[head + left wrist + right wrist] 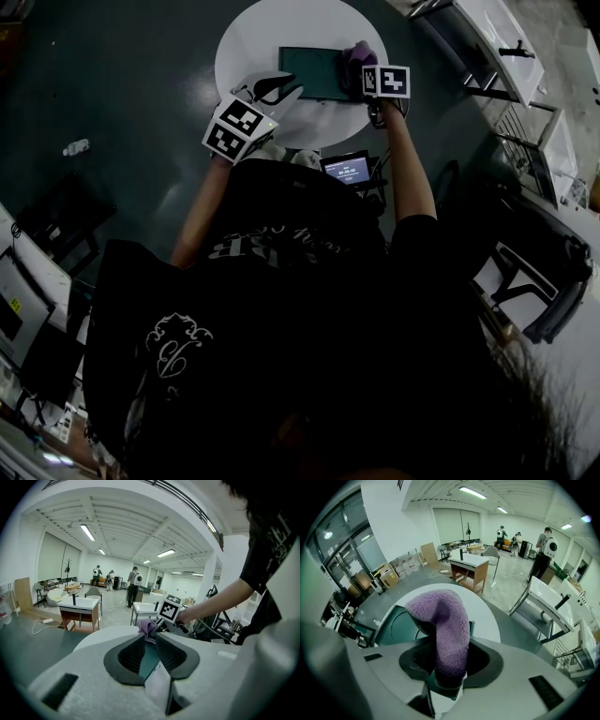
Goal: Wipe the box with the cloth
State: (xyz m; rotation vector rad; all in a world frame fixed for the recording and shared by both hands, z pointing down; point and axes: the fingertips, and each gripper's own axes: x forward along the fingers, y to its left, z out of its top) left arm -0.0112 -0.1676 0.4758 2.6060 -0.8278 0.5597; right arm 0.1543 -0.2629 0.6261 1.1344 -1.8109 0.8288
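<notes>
A flat dark green box (314, 72) lies on a round white table (253, 42). My left gripper (281, 91) is at the box's near left corner. In the left gripper view its jaws stand close together (147, 651) with the green box (149, 657) in the narrow gap. My right gripper (373, 75) is at the box's right end, shut on a purple fleecy cloth (359, 52). In the right gripper view the cloth (440, 630) rises from between the jaws (449, 660) and folds forward over the box (393, 625). The left gripper view also shows the cloth (149, 629) on the box's far end.
A small lit screen (349, 170) sits near the person's body, below the table. White washbasin units (497, 47) stand to the right, another washbasin unit (79, 609) beyond the table. Several people (134, 581) stand far off in the hall. Dark floor surrounds the table.
</notes>
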